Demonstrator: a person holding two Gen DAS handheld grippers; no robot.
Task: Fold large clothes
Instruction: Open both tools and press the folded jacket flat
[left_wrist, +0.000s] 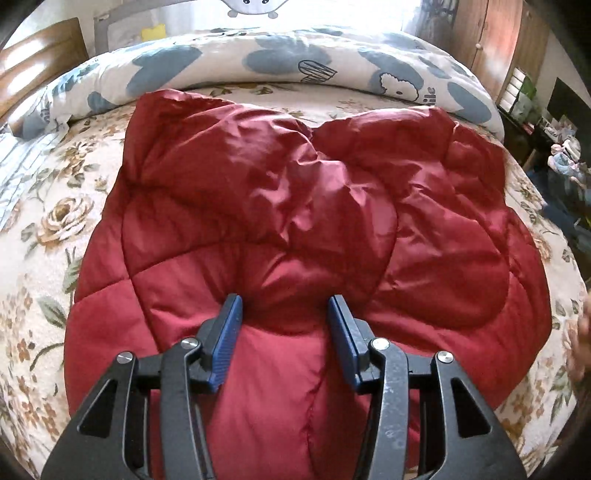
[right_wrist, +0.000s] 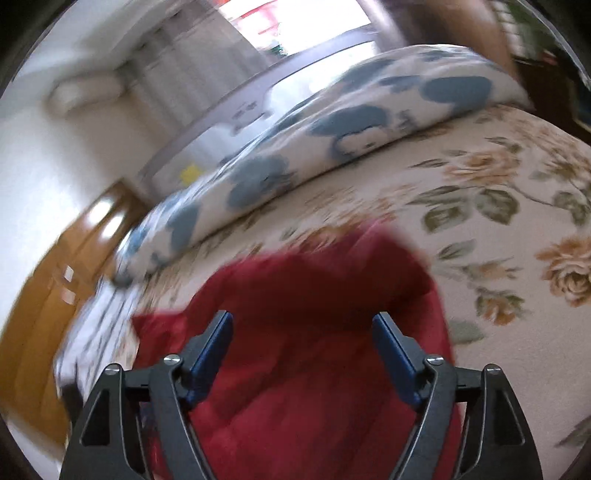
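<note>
A red quilted jacket (left_wrist: 295, 229) lies spread and rumpled on a floral bedsheet (left_wrist: 48, 221), filling the centre of the left wrist view from the lower edge up to just short of a rolled duvet with blue patches (left_wrist: 258, 62) that runs across the top of the frame. The left gripper (left_wrist: 284, 306) rises from the bottom centre of that view, its blue-padded fingers (left_wrist: 229, 332) partly apart, with a puffed ridge of the red fabric bulging up between them; whether the pads actually pinch the cloth cannot be told. The right wrist view is smeared by motion. There the right gripper (right_wrist: 303, 325) sits at the bottom centre with its jaws spread wide and nothing between the pads, the jacket (right_wrist: 314, 295) lying beneath and beyond them in the lower middle of the frame. The flowered sheet (right_wrist: 498, 221) fills the right side, the duvet (right_wrist: 332, 129) crosses diagonally above, and a wooden headboard (right_wrist: 55, 277) shows at the left edge.
</note>
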